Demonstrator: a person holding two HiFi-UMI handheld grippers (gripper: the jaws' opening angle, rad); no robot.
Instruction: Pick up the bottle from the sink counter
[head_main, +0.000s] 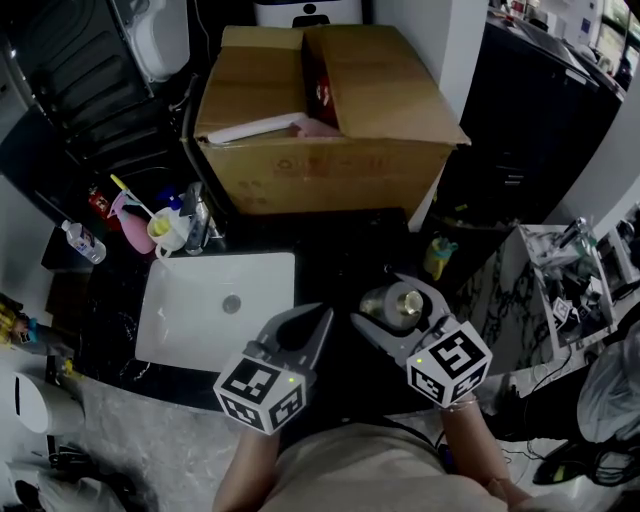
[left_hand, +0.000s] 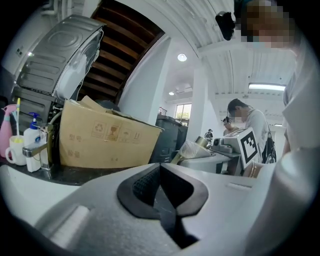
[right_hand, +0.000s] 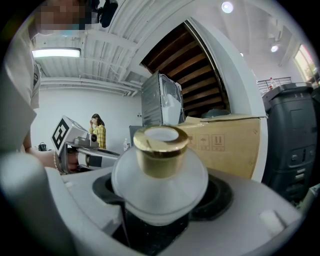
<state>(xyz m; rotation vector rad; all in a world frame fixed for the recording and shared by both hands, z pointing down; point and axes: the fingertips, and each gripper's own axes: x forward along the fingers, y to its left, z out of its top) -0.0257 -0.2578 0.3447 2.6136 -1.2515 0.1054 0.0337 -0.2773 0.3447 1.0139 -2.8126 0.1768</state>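
Observation:
A frosted round bottle (head_main: 401, 303) with a gold cap stands upright between the jaws of my right gripper (head_main: 400, 312), over the dark counter right of the sink. In the right gripper view the bottle (right_hand: 160, 177) fills the gap, and both dark pads (right_hand: 220, 197) press against its sides. My left gripper (head_main: 322, 320) hovers just left of it, near the basin's right edge, with its jaws closed to a point and nothing in them. From the left gripper view the bottle (left_hand: 193, 148) shows to the right, held in the other gripper.
A white sink basin (head_main: 190, 320) lies to the left, with a faucet (head_main: 196, 222), cups and a pink bottle (head_main: 130, 215) behind it. A large open cardboard box (head_main: 350, 110) sits at the back of the counter. A small yellow bottle (head_main: 437, 257) stands to the right.

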